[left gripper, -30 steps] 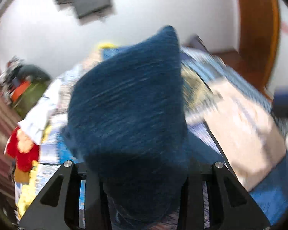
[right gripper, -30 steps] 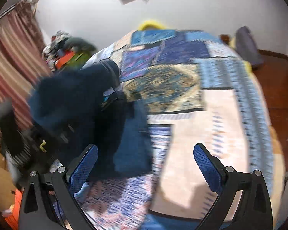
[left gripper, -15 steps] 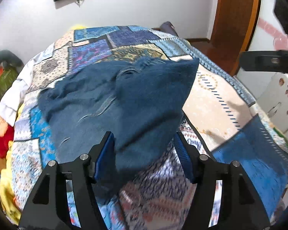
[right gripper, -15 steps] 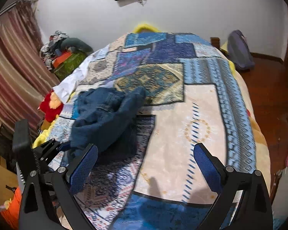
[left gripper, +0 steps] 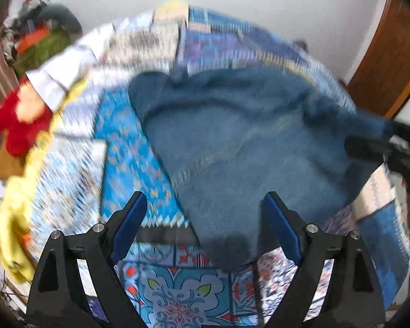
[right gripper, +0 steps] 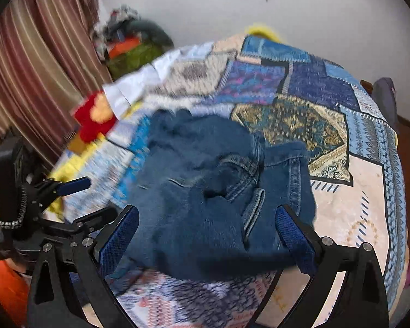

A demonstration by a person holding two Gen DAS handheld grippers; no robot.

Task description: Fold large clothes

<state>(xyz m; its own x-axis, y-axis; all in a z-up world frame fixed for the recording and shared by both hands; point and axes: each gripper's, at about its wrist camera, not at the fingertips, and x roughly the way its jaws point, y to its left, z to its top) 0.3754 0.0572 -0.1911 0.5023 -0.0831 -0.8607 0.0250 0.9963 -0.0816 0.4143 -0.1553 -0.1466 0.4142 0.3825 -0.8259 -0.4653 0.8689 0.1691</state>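
A crumpled pair of blue denim jeans (left gripper: 246, 142) lies on the patchwork bedspread (left gripper: 128, 161); it also shows in the right wrist view (right gripper: 205, 191). My left gripper (left gripper: 205, 224) is open, its blue pads wide apart, hovering over the near end of the jeans without holding them. It also shows at the left edge of the right wrist view (right gripper: 68, 191). My right gripper (right gripper: 207, 232) is open above the near edge of the jeans, and its dark body shows at the right of the left wrist view (left gripper: 382, 142). Both views are motion-blurred.
A red and yellow plush toy (right gripper: 95, 120) and white cloth (right gripper: 139, 84) lie at the bed's left side. A pile of clothes (right gripper: 128, 41) sits by the striped curtain (right gripper: 35, 63). A wooden door (left gripper: 382, 63) stands at the right.
My left gripper has let go of the jeans and opened wide. The jeans dropped and now lie spread on the bed. My right gripper has moved in over them.
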